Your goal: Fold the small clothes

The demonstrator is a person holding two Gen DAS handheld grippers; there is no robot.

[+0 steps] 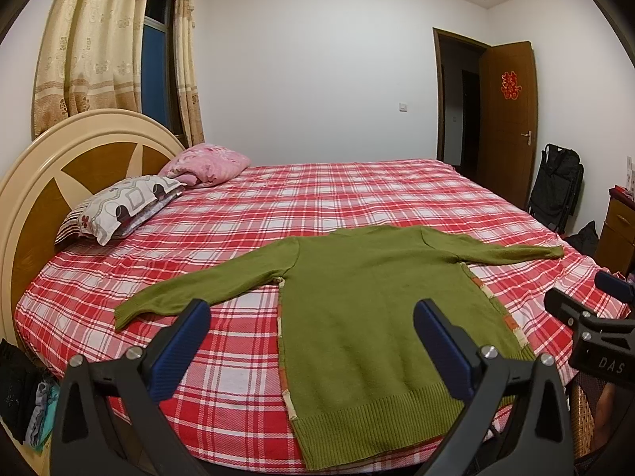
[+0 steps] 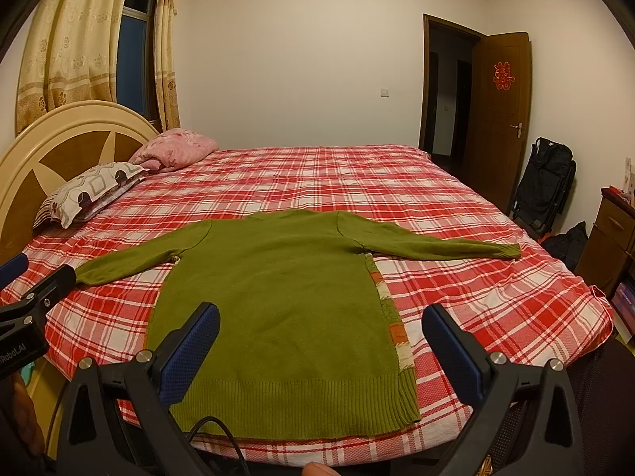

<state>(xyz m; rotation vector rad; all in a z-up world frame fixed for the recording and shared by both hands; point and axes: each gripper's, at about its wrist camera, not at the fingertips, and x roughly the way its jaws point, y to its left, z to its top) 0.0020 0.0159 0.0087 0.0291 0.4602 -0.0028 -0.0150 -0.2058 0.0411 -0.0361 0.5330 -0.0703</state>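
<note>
Both the left gripper [image 1: 311,341] and right gripper [image 2: 321,345] are held released; each green sweater [image 2: 278,305] sleeve should be pinched near its cuff.

The right tool [image 1: 595,341] reads "DAS", the left tool [image 2: 20,329] "Robot.AI", and the door [image 1: 506,119] bears a red double-happiness sign [image 1: 510,85].

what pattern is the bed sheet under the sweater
Red and white plaid on the bed sheet, clearest in the right wrist view; green sweater lies flat on it.

plaid bed [image 1: 357,198], two pillows [image 1: 123,206], door [image 1: 508,119]
</note>
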